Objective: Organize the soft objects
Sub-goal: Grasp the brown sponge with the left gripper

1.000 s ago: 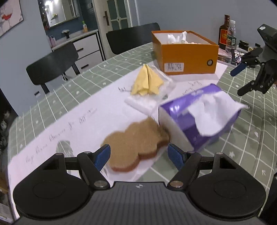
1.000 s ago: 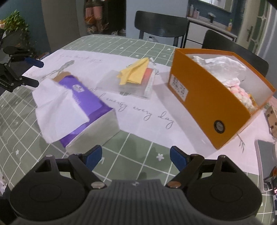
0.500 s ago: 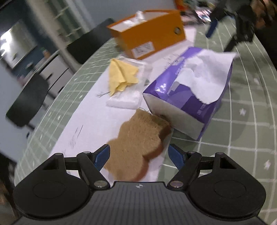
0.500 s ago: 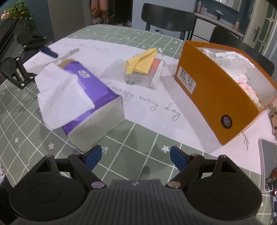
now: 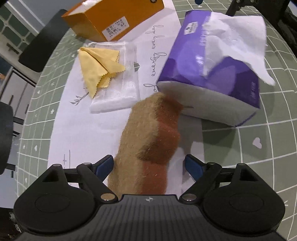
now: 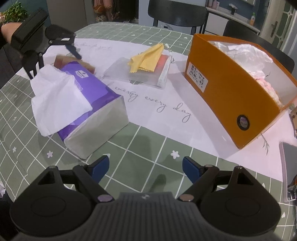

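A brown sponge [image 5: 148, 146] lies on the white paper mat, between the open fingers of my left gripper [image 5: 149, 165] and against the purple tissue pack [image 5: 213, 74]. The left finger pad nearly touches it; the right pad stands apart. In the right wrist view the sponge [image 6: 61, 62] shows behind the tissue pack [image 6: 89, 103], with my left gripper [image 6: 53, 46] over it. My right gripper [image 6: 145, 166] is open and empty above the green tablecloth. A yellow cloth [image 5: 96, 66] lies on a clear pouch [image 5: 120, 89]. The orange box [image 6: 235, 100] holds white soft items.
The round table carries a green checked cloth [image 6: 148, 148] and a white paper mat [image 6: 148, 96]. Black chairs [image 6: 176, 13] stand behind the table. A phone [image 6: 289, 166] lies at the right edge near the orange box [image 5: 115, 20].
My left gripper has tipped down and closed in on the sponge, which now sits between its fingers. My right gripper has drawn back a little and stays open.
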### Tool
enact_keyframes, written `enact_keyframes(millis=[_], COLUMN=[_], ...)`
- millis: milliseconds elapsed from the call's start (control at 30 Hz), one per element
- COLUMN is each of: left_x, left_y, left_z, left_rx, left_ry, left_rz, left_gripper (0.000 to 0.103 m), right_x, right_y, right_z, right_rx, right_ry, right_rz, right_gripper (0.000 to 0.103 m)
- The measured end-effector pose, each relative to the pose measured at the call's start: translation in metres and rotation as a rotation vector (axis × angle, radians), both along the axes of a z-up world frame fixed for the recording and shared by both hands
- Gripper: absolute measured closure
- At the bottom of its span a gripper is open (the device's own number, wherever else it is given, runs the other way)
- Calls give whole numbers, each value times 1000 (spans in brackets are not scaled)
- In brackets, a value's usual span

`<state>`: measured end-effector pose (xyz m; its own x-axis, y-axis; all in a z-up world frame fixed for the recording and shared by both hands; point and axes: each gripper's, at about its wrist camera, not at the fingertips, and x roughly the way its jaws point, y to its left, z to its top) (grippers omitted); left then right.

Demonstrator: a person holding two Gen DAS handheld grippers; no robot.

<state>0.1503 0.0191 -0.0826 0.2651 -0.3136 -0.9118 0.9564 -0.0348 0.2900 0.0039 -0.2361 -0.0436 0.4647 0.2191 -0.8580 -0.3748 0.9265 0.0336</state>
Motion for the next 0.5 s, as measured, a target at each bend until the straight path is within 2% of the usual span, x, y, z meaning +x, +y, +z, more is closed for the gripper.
enact_keyframes(millis=[100, 233, 300, 333, 367, 467, 500], left_x=[9, 26, 34, 38, 39, 42, 41], left_y=[-6, -10, -9, -9, -7, -2, 1], left_z=[2, 0, 1, 2, 4, 7, 8], left_rx=[10, -6, -14, -20, -23, -26, -24], left_ry=[33, 92, 140, 141, 138, 130, 124], left_rz=[-3, 46, 76, 100, 119, 177, 194], left_gripper=[2, 5, 22, 26, 38, 50, 58], right_x=[1, 3, 2, 3, 3, 2, 2], right_y=[0, 0, 1, 1, 2, 5, 5], right_z=[-4, -6, -7, -8, -9, -11, -11], right_rx=[-5, -3, -1, -1, -3, -8, -9], right_ry=[13, 24, 29, 32, 35, 40, 39], right_rz=[1, -1, 1, 2, 5, 14, 16], right_gripper=[18, 18, 18, 18, 18, 18, 18])
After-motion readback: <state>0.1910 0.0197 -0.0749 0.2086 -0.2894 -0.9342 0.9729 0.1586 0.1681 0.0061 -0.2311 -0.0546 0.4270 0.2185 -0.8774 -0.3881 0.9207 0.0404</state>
